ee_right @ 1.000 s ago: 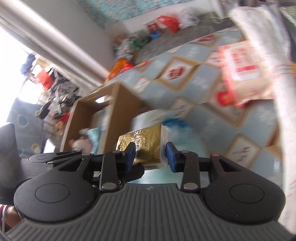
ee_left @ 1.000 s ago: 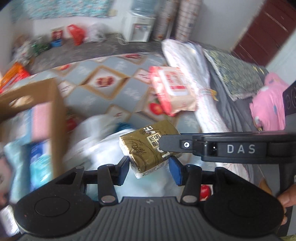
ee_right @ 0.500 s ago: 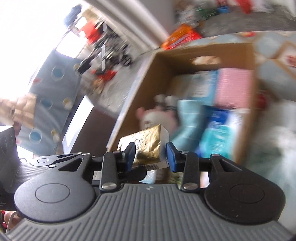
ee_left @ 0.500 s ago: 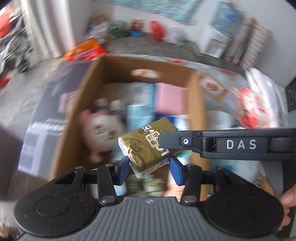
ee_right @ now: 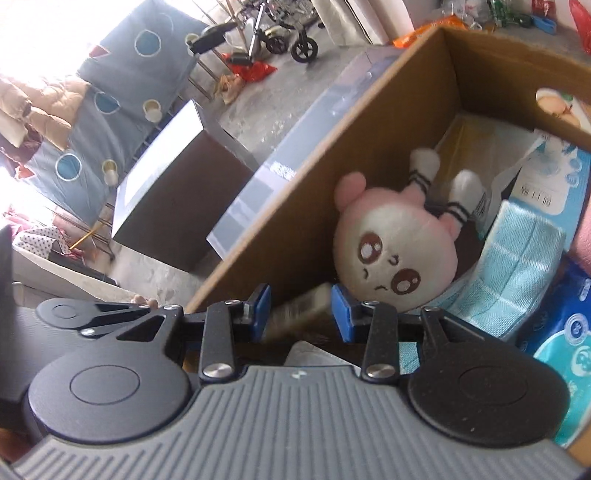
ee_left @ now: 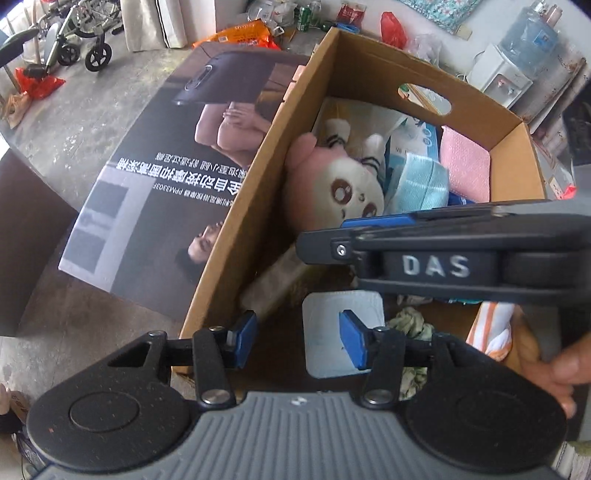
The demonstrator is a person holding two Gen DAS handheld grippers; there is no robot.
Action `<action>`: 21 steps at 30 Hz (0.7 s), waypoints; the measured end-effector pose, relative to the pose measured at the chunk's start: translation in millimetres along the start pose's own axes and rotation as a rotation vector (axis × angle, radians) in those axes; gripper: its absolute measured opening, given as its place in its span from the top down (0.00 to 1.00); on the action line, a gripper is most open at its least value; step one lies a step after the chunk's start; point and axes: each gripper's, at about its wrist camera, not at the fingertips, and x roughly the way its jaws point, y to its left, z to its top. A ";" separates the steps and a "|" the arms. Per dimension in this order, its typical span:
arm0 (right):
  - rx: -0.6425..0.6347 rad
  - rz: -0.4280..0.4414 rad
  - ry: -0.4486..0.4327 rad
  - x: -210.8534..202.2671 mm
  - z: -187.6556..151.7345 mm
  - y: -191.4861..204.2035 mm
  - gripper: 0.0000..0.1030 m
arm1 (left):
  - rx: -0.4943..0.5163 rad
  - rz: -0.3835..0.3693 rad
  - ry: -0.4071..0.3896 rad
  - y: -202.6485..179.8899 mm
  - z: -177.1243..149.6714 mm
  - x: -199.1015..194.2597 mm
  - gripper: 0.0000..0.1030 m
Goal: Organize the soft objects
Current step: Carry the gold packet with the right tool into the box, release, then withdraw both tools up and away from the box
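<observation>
Both jaws spread over cardboard box point(ee_left: 236, 221): right gripper point(ee_right: 300, 310) around blurred gold tissue pack point(ee_right: 299, 308), left gripper point(ee_left: 297, 334) holding nothing.

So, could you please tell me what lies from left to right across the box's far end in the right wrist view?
Cardboard box wall → pink plush toy → light blue folded cloth → pink cloth.

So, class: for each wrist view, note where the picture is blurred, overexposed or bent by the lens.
Left wrist view: the gold tissue pack in the brown cardboard box is motion-smeared; the box walls bow from fisheye distortion. Right wrist view: the top left corner is blown out white; the same pack between the open right claw blurs; the pink-and-white plush toy stays sharp.
</observation>
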 end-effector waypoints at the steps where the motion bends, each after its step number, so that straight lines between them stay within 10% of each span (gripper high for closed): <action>1: 0.009 -0.001 0.000 -0.3 -1.6 -2.9 0.65 | 0.004 -0.001 0.001 0.4 -1.4 -0.9 0.50; 11: 0.160 -0.035 -0.135 -46.0 -18.1 -26.1 0.63 | 0.053 -0.007 -0.022 0.7 -3.8 -7.9 0.41; 21: 0.315 -0.136 -0.386 -155.7 -80.1 -49.9 0.34 | 0.078 0.007 -0.066 -13.0 -3.2 -20.1 0.21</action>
